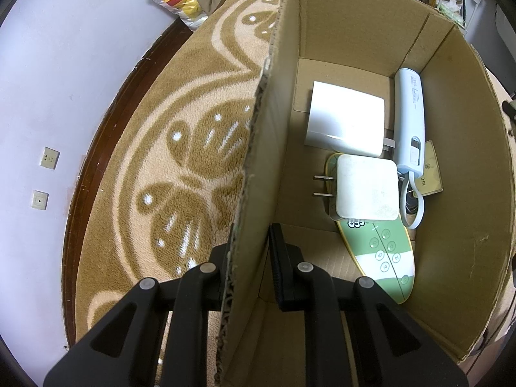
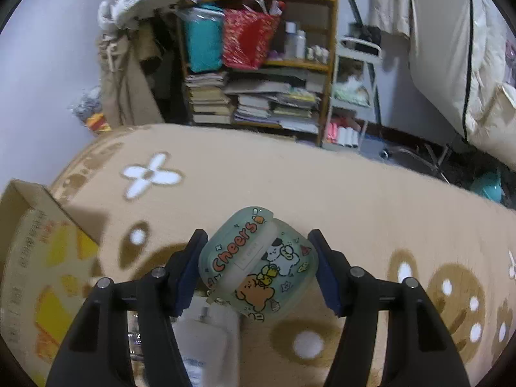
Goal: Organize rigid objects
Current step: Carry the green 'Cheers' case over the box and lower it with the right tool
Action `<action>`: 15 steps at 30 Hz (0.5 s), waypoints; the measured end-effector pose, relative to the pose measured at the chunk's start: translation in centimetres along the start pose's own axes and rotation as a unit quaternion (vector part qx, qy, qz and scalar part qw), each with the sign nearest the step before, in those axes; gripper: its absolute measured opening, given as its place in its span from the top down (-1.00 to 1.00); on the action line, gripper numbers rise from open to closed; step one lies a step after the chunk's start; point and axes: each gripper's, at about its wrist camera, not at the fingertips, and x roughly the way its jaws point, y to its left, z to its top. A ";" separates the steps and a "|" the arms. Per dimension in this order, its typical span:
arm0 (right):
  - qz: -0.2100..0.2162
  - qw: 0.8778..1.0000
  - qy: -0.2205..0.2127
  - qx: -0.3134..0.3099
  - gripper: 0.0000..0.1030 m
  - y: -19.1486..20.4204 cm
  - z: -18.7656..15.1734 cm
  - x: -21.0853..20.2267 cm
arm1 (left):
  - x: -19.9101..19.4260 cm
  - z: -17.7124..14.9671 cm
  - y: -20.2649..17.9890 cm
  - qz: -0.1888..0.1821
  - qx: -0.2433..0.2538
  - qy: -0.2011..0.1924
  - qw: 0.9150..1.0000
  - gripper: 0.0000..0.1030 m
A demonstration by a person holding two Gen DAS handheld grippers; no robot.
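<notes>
In the left wrist view my left gripper [image 1: 251,235] is shut on the near side wall of an open cardboard box [image 1: 258,161], one finger outside and one inside. In the box lie a white square adapter [image 1: 346,119], a white plug charger [image 1: 366,190], a green and white oval remote [image 1: 383,254], a pale blue stick device with a strap [image 1: 409,113] and a yellowish NFC card [image 1: 430,174]. In the right wrist view my right gripper [image 2: 258,251] is shut on a translucent green earbud case [image 2: 258,267] printed with "Cheers" and cartoon animals, held above the carpet.
A beige patterned carpet [image 2: 290,187] covers the floor. The box's printed outer side [image 2: 35,242] is at the left of the right wrist view, with white items [image 2: 209,338] low under the gripper. A crowded bookshelf [image 2: 258,64] and a bed [image 2: 451,64] stand behind. A wall with sockets [image 1: 50,158] is left.
</notes>
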 end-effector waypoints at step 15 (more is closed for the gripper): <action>0.111 0.992 -0.049 -0.020 -0.32 6.9 2.8 -5.5 | 0.1 0.1 0.0 0.000 -0.002 0.000 1.000 0.69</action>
